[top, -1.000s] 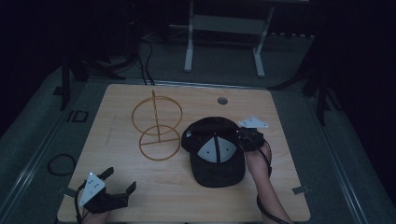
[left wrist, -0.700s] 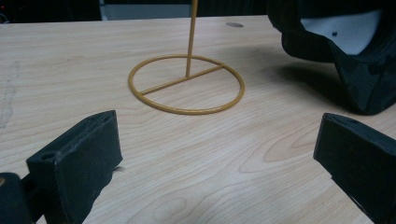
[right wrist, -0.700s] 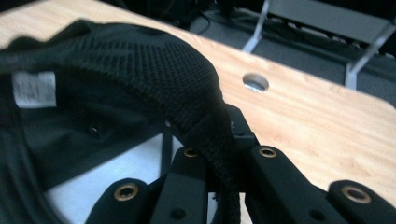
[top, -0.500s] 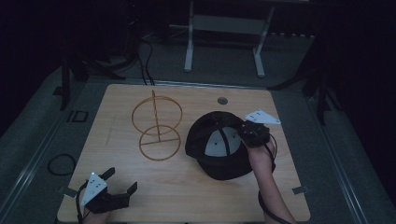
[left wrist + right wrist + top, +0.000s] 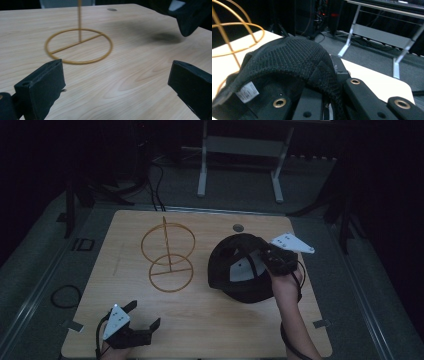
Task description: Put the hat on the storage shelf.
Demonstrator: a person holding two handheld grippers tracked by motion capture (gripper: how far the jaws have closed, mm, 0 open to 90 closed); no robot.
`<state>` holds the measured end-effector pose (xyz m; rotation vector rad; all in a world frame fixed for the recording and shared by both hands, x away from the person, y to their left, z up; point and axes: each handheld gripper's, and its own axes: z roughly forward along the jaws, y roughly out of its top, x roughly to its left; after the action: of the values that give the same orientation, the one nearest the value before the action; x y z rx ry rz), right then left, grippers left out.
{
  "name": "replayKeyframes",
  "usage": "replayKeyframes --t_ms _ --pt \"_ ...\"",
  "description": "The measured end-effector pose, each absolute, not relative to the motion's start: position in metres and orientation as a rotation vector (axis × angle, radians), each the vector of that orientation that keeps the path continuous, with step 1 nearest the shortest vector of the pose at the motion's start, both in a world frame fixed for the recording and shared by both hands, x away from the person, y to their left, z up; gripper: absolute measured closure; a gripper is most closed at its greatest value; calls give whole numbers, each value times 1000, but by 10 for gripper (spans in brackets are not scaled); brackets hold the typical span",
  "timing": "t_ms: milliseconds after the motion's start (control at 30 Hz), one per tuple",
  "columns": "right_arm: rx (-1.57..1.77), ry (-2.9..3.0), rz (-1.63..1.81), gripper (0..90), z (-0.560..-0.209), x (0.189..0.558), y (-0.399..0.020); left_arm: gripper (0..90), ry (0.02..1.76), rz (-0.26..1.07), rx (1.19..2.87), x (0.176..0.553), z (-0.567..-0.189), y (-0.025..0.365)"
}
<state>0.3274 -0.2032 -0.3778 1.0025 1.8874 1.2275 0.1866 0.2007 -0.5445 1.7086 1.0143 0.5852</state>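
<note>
Two grippers were at work over the wooden table, each held in one of the person's hands. The right gripper, at the table's right side, had its jaws pressed together on the rim of a black cap; in the right gripper view the cap's mesh fabric was pinched between the two black jaws, with a small white label visible inside the crown. The cap hung tilted from that grip, its underside and pale lining turned up toward the high camera, and its shadow lay on the wood beneath it in the left gripper view, so it looked lifted clear of the surface, though I could not tell whether its lowest edge touched the table.

The left gripper sat low at the near left corner, its jaws spread wide with nothing between them, pointing toward the gold wire stand. That stand stood upright left of centre, well apart from the left gripper and just beside the cap, its flat ring base resting on the table and a second hoop rising on the thin post.
</note>
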Motion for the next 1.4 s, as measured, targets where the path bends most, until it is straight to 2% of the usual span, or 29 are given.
replayKeyframes --t_ms 200,500,767,867,1400 --pt "960 1903 1267 886 -373 315 -198 11 970 505 1771 190 -537 176" --pt "936 1905 1288 886 -371 302 -195 11 883 491 1777 202 -524 145" --pt "915 1911 1315 886 -370 293 -193 11 817 505 1793 216 -512 118" --pt "910 1916 1322 886 -371 292 -191 52 786 523 1807 219 -509 109" --pt "896 1925 1330 885 -371 290 -187 71 773 542 1772 244 -485 77"
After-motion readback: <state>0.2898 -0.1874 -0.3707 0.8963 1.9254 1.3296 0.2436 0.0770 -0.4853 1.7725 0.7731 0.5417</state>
